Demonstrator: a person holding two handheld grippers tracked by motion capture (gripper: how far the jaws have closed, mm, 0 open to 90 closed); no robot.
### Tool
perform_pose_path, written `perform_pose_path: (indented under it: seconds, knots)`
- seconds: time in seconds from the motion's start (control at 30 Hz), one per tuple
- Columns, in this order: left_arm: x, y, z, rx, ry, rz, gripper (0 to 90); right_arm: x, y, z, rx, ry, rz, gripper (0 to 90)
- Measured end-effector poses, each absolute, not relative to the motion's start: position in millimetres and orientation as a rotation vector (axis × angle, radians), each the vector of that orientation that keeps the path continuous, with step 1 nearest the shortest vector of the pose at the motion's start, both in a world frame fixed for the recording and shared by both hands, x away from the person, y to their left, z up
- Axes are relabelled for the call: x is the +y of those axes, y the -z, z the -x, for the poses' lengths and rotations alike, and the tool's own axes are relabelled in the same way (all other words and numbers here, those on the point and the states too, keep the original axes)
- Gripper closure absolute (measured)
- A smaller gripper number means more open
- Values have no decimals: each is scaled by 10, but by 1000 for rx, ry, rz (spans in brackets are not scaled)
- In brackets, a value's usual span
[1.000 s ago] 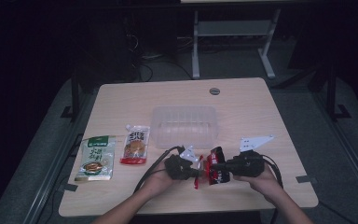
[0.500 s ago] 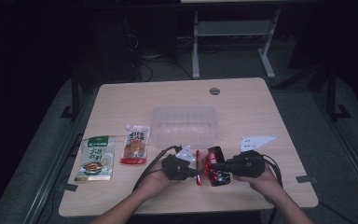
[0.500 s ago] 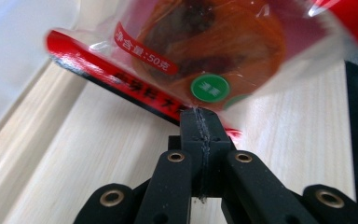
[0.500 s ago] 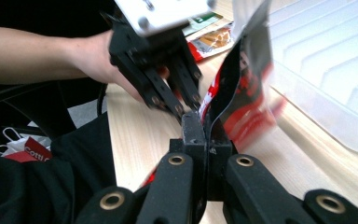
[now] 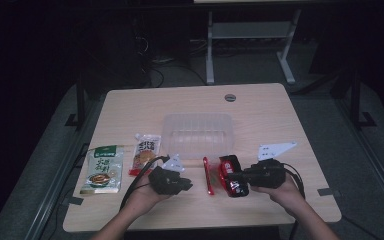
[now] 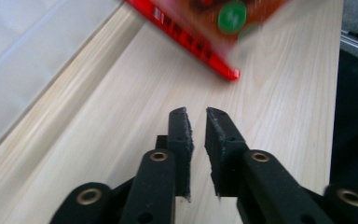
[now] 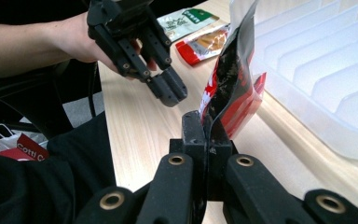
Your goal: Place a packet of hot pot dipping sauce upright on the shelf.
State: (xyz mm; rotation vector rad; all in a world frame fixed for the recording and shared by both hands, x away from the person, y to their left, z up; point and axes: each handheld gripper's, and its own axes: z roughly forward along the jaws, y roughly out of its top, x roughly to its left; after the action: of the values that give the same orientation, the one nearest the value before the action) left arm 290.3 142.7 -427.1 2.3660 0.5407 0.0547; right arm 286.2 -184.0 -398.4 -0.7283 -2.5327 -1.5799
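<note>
Item: red-and-black snack packet (image 5: 232, 181), just in front of the clear plastic tray (image 5: 197, 135), clamped at one edge by the right gripper (image 7: 207, 132). Left gripper (image 6: 196, 122): jaws narrowly parted, just been opening, nothing between them, left of the packet. Step judged: one-handed hold after release. Next: lift packet into tray.

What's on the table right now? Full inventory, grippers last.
red-black snack packet: 1, red and black, near edge, clamped in the right hand-held gripper
clear plastic tray: 1, transparent, table centre
orange sauce pouch: 1, orange-red with white top, left of tray
green food packet: 1, green and white, far left
table: 1, light wood
left hand-held gripper: 1, black, jaws just opening slightly, nothing between
right hand-held gripper: 1, black, shut on packet
</note>
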Motion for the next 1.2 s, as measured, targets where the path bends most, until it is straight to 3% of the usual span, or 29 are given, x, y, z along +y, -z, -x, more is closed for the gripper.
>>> perform_pose_path:
  seconds: [0.53,0.73,1.2]
  knots:
    - [1799,4259,-2806,609,-108,-2372,445,-1904,3666,-3069,-2553,1682,737,900]
    - [1800,4263,-2822,603,-109,-2368,363,-1883,3539,-3210,-2552,1724,745,900]
    - [1793,4275,-2821,554,-124,-2392,329,-1859,3371,-3542,-2570,1768,796,900]
